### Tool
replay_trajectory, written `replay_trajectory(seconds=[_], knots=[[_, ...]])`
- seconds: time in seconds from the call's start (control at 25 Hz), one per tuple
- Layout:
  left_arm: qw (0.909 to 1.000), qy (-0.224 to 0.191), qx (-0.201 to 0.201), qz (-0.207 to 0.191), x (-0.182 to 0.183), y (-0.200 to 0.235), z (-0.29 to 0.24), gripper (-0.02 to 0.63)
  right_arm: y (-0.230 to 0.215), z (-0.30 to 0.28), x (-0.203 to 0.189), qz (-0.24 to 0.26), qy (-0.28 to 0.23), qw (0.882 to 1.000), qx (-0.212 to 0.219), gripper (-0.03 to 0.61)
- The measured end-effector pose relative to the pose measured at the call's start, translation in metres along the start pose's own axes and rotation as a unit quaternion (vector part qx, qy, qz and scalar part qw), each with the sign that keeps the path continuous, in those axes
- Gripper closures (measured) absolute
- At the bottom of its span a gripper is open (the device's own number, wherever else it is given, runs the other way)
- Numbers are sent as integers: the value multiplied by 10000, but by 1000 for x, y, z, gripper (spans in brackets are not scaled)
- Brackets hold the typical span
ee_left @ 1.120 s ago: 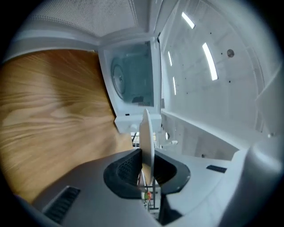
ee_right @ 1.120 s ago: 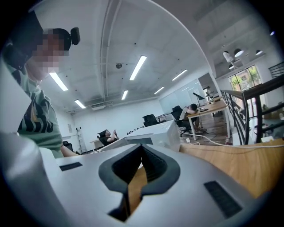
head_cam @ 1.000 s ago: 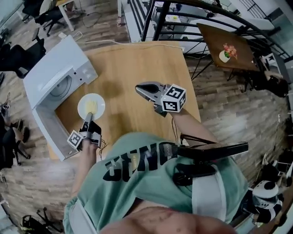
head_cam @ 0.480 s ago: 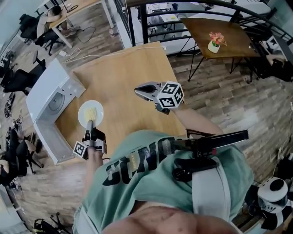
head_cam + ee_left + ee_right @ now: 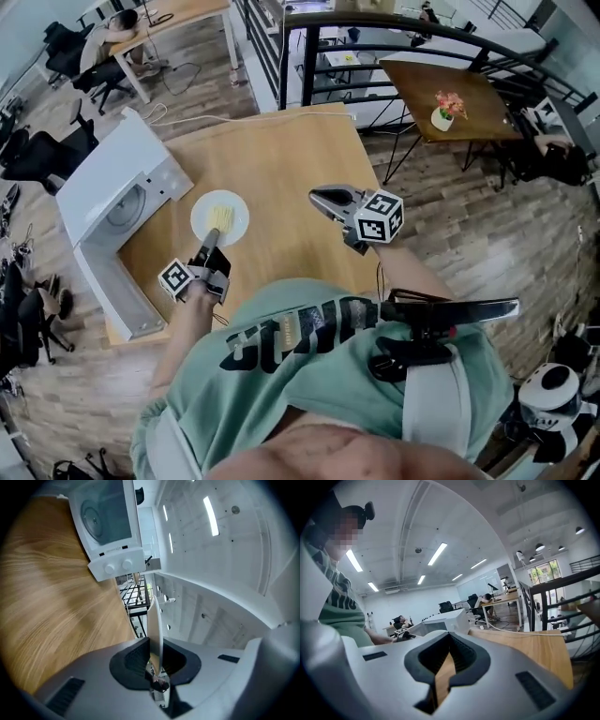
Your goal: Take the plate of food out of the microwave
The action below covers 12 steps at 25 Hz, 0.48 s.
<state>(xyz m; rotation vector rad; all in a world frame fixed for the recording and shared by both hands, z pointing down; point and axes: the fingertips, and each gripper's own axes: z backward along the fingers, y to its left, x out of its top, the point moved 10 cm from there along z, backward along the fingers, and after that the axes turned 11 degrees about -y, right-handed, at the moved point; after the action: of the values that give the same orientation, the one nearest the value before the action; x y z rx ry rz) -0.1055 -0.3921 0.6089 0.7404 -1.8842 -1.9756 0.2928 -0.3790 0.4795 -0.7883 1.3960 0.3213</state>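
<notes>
The white microwave (image 5: 112, 173) stands at the left edge of the wooden surface (image 5: 291, 159) with its door (image 5: 111, 286) swung open toward the person. The plate (image 5: 238, 214) is out of the oven, over the open wood just to the right of the microwave's front. A heap of pale yellow food (image 5: 219, 218) sits in its middle.

The left gripper (image 5: 212, 236) reaches in from the near side. Its jaws are closed on the near rim of the plate; in the left gripper view the thin white edge runs straight up between the two dark pads. From where I stand I cannot tell whether the plate rests on the wood or hangs just above it. It sits level, and the food has not slid.

The right gripper (image 5: 321, 197) hovers above the middle of the surface, well apart from the plate and to its right. Its jaws are drawn together with nothing between them; only a sliver of the wood shows through the gap.

Beyond the surface there is a black railing (image 5: 309, 47), and past it a darker table (image 5: 469, 94) carrying a small pot of flowers (image 5: 443, 111).
</notes>
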Motion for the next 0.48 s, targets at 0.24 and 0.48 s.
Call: replay_trajectory(seconds=[0.24,0.48], knots=[[9898,1077,391,-843,-17,27,-62,568,-7,14,-11,-42,-80,9998,-191,571],[9812,1469,897,-873,-65,75,-125,568,-51,56,-24,-92,145,9995,-270,571]])
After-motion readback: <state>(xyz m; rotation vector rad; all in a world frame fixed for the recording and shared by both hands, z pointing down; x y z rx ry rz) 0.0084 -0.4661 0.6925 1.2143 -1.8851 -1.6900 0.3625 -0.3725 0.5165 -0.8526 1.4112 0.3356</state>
